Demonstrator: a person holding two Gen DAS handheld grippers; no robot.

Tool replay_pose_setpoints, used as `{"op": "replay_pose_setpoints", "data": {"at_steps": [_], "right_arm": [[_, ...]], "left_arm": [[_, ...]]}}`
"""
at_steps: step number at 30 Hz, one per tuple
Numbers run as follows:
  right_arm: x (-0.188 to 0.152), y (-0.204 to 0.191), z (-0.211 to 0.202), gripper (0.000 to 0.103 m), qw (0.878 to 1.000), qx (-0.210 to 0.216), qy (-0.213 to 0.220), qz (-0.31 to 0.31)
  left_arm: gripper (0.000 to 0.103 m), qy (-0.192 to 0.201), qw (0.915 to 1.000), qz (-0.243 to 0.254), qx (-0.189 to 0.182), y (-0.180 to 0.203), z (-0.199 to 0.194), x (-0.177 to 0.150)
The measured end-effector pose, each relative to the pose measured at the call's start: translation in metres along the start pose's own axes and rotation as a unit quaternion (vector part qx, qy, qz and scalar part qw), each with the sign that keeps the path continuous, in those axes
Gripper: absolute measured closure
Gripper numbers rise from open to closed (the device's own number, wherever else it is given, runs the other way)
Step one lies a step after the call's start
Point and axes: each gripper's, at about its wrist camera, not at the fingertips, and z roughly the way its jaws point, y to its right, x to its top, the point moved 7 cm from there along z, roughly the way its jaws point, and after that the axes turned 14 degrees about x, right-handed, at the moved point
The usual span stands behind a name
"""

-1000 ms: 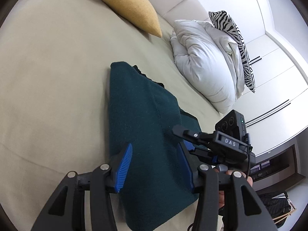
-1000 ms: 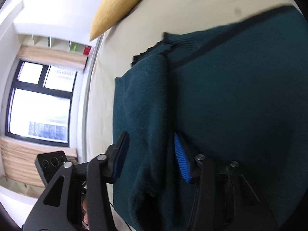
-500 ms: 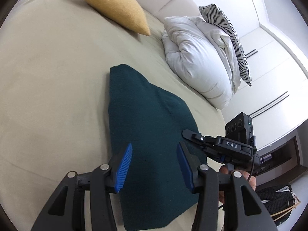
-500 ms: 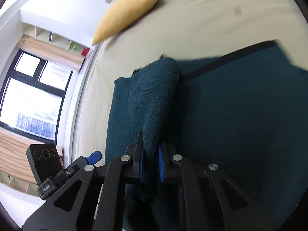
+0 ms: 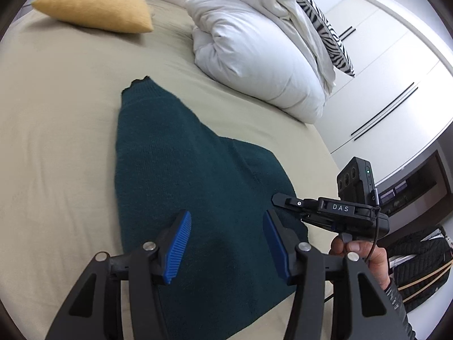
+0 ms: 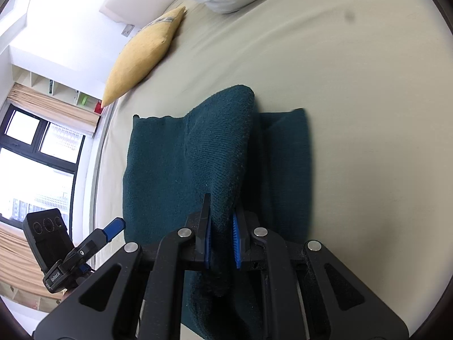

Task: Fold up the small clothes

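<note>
**Folding the green sweater: one flap lifted, the rest still to do**

Holding my left gripper (image 5: 226, 243) above the near part of the sweater (image 5: 181, 170), I keep its blue pads wide apart and they grip nothing. The sweater lies on the beige bed sheet (image 5: 56, 141), well apart from the yellow cushion (image 5: 96, 7) and the white duvet (image 5: 254, 56) at the far side. Its body looks already narrow and mostly flat, so I judge that some folding is done. My right gripper (image 6: 221, 240) is closed tight on a thick ridge of the knit, and this flap stands up from the layer under it. What is left, I think, is to carry this flap across, lay it down and smooth it. Whether another fold comes after, I cannot tell.
</note>
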Motion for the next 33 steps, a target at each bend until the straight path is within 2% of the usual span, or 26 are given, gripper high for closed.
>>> {"op": "replay_pose_setpoints", "data": {"at_steps": [4,13,17,18,19,21,22,23,24,26,28,31,32,33], "right_arm": [[-0.005,0.013,-0.020,0.093,1.000,0.002,0.005,0.008],[-0.018,0.040,-0.016,0.093,0.999,0.007,0.014,0.034],[-0.020,0.046,-0.009,0.090,0.997,0.039,0.020,0.064],[-0.021,0.047,-0.013,0.085,0.997,0.036,0.023,0.069],[-0.024,0.047,-0.018,0.085,0.997,0.025,0.026,0.071],[-0.027,0.043,-0.032,0.080,0.997,-0.008,0.038,0.061],[-0.026,0.036,-0.050,0.080,0.996,-0.041,0.062,0.041],[-0.027,0.025,-0.060,0.080,0.996,-0.046,0.077,0.023],[-0.029,0.013,-0.067,0.080,0.996,-0.029,0.085,0.007],[-0.042,-0.022,-0.067,0.080,0.997,0.022,0.072,-0.029],[-0.057,-0.037,-0.053,0.080,0.997,0.020,0.040,-0.065],[-0.078,-0.015,-0.027,0.080,0.999,0.003,-0.001,-0.040],[-0.089,0.002,-0.018,0.086,0.999,-0.014,-0.013,-0.027],[-0.096,0.010,-0.015,0.087,0.999,-0.011,-0.013,-0.028]], "left_arm": [[0.048,-0.001,0.9999,0.013,0.005,0.008,0.005,0.000],[0.047,0.004,0.9984,0.045,0.035,0.008,0.022,-0.007],[0.047,0.001,0.9975,0.058,0.041,0.004,0.034,-0.011],[0.047,0.002,0.9971,0.064,0.042,0.004,0.034,-0.012],[0.047,0.003,0.9968,0.067,0.043,0.005,0.033,-0.012],[0.047,0.006,0.9972,0.062,0.041,0.005,0.027,-0.010],[0.047,0.009,0.9974,0.059,0.041,0.005,0.025,-0.009],[0.047,0.014,0.9974,0.056,0.043,0.005,0.022,-0.007],[0.047,0.020,0.9973,0.055,0.045,0.005,0.020,-0.005],[0.047,0.021,0.9970,0.057,0.049,0.005,0.022,-0.004],[0.047,0.013,0.9959,0.069,0.057,0.005,0.029,-0.008],[0.047,0.011,0.9945,0.085,0.061,0.006,0.035,-0.013],[0.047,0.009,0.9946,0.086,0.057,0.005,0.036,-0.014],[0.048,0.007,0.9947,0.088,0.054,0.004,0.037,-0.015]]}}
